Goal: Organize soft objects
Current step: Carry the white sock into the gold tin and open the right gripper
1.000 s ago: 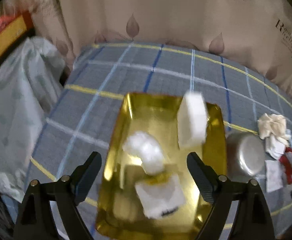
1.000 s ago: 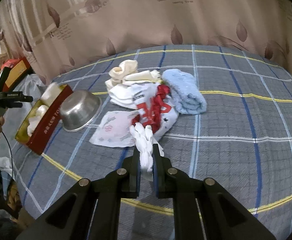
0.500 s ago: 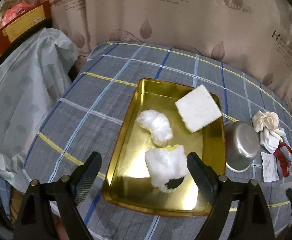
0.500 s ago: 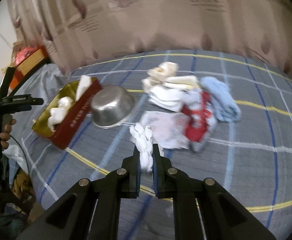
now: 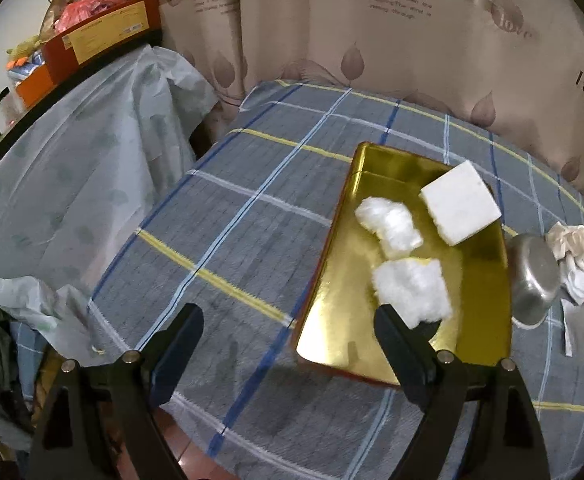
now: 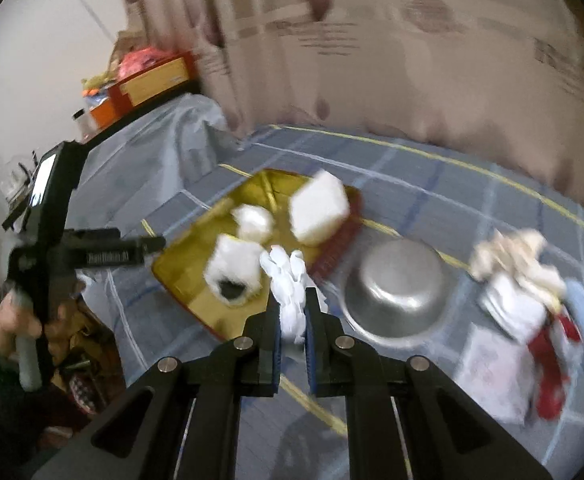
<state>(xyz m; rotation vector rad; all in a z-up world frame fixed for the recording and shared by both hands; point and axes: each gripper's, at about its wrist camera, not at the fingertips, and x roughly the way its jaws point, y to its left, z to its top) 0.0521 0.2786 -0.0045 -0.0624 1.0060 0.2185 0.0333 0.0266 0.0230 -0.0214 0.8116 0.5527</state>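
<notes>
Your right gripper (image 6: 292, 320) pinches a crumpled white cloth strip (image 6: 288, 284) between nearly closed jaws. Its long axis runs along the fingers, and the free end points ahead toward the near edge of the gold rectangular metal tray (image 6: 180, 268). Motion blur hides whether the strip is a glove or a sock.

Your left gripper (image 5: 288, 348) hangs with jaws wide apart and nothing between them, above the grey plaid cloth-covered table (image 5: 228, 240), just beside the tray (image 5: 339, 280). The tray holds a white foam block (image 5: 459, 208) and two fluffy white cotton wads (image 5: 389, 224). One finger partly covers the nearer wad.
</notes>
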